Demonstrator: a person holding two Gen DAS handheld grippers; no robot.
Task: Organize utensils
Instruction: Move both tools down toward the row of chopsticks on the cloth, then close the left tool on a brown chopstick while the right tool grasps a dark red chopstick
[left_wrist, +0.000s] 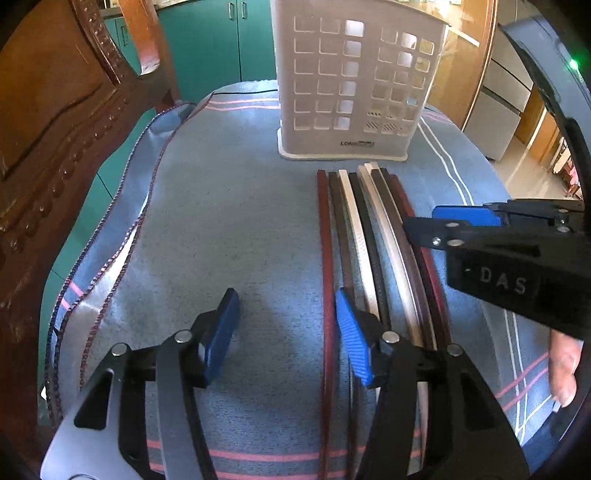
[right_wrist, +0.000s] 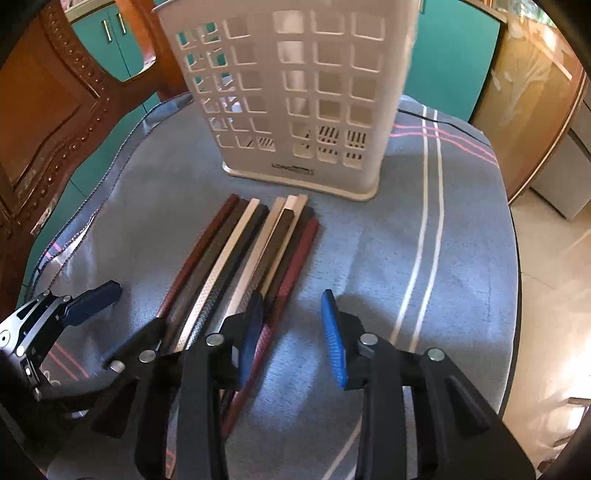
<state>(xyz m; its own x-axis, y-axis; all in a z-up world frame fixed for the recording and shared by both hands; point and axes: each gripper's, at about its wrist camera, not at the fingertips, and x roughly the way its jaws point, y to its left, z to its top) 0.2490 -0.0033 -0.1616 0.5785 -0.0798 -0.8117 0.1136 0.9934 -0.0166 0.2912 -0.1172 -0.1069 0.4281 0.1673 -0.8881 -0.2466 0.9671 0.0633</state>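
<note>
- The chopsticks (right_wrist: 243, 258) lie in a tight bundle on the blue cloth, side by side and touching, their far ends pointing at the holder and stopping just short of its base. They come in dark red, black-brown and pale silvery sticks; a pale one near the far end rides partly on top of its neighbours.
- I'd judge them light, stiff and slim, with smooth lacquered or metallic faces that could slip or roll between flat pads. Packed this close, singling one out looks fiddly; the outer dark red stick (left_wrist: 325, 258) on the left edge or the red one (right_wrist: 295, 266) on the right edge seems the easiest to pinch, somewhere around the middle so it stays level.
- The white slotted utensil holder (left_wrist: 351, 85) stands upright beyond them, apparently empty as far as the holes show.
- The right gripper (right_wrist: 291, 332) has its blue pads spread apart, one pad over the right side of the bundle, holding nothing.
- The left gripper (left_wrist: 284, 332) is likewise spread wide, its right pad over the bundle's left edge, the other above bare cloth.
- The striped blue cloth (right_wrist: 461, 258) covers a round table; a carved wooden chair (left_wrist: 55, 129) stands to the left.
</note>
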